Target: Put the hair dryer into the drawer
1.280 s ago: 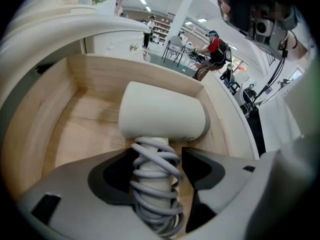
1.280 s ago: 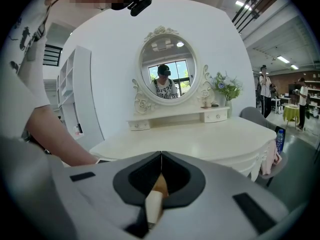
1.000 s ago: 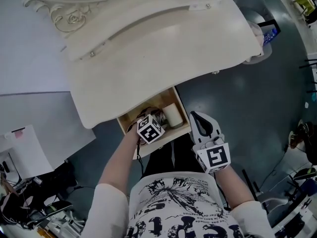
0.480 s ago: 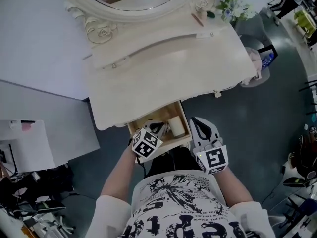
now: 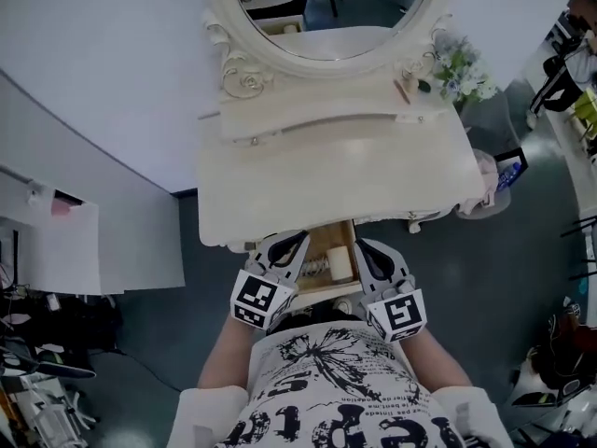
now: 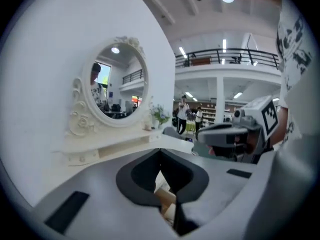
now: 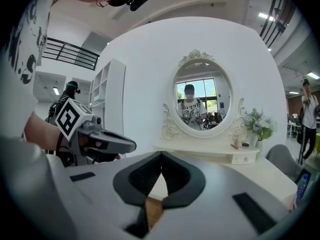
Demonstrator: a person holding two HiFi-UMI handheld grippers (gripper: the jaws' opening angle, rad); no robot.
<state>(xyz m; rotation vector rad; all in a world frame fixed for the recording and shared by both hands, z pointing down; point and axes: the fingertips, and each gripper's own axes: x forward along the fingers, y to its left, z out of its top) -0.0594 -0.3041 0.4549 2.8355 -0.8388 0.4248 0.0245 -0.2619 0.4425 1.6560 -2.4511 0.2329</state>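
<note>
The wooden drawer (image 5: 328,246) stands pulled out under the front edge of the cream dressing table (image 5: 336,171). Inside it lies the hair dryer (image 5: 340,263), of which a white rounded body shows; the rest is hidden by the table edge and the grippers. My left gripper (image 5: 284,246) hovers over the drawer's left side, shut and empty, its jaws (image 6: 160,152) meeting at the tips. My right gripper (image 5: 366,250) is over the drawer's right side, also shut with nothing in it (image 7: 161,154). Both point level toward the table.
An oval mirror (image 5: 331,12) with a carved frame stands at the back of the table, above a low shelf (image 5: 326,115). A flower bunch (image 5: 464,71) sits at the back right. A round stool (image 5: 490,187) is right of the table, and a white cabinet (image 5: 70,250) to the left.
My left gripper came up out of the drawer to the table's front edge. The right gripper rose a little too. The head view tilted up, bringing the mirror into sight.
</note>
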